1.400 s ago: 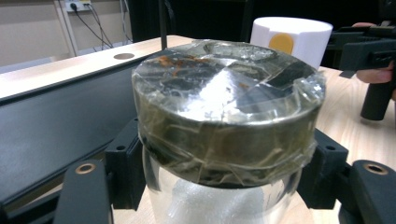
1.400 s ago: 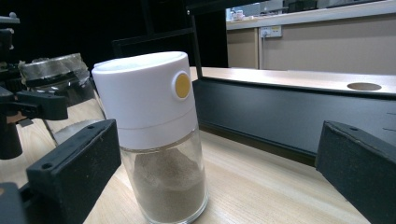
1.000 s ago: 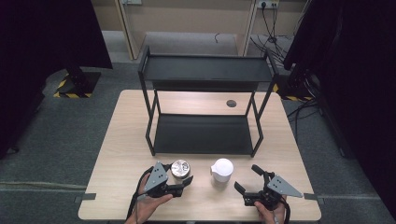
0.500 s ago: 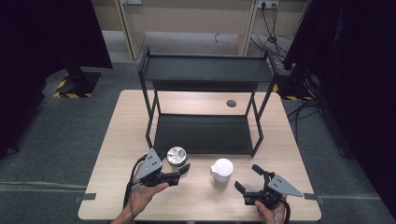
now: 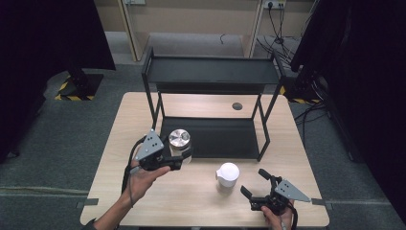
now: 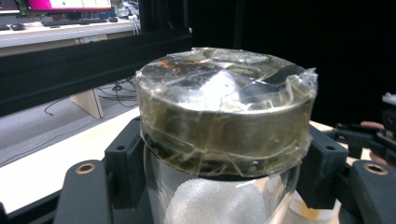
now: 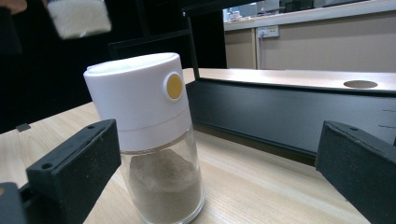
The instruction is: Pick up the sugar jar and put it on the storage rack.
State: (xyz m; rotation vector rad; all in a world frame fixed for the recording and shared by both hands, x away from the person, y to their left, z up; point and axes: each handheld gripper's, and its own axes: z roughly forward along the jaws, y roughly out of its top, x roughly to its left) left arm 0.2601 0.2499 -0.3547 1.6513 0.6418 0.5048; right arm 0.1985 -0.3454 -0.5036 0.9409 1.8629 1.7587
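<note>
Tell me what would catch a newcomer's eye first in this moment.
The left gripper grips a glass jar with a taped metal lid, lifted at the front of the black two-tier rack. A white-capped shaker of powder stands on the wooden table, the open right gripper just short of it.

Black claws [image 5: 178, 162], grey 3-cornered plates

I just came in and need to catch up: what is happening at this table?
A person works with a gripper in each hand. The left gripper is shut on a glass jar with a taped metal lid, held up off the table in front of the black two-tier rack. The right gripper rests low on the table, jaws open, facing a white-capped shaker of brownish powder that stands untouched on the table.
</note>
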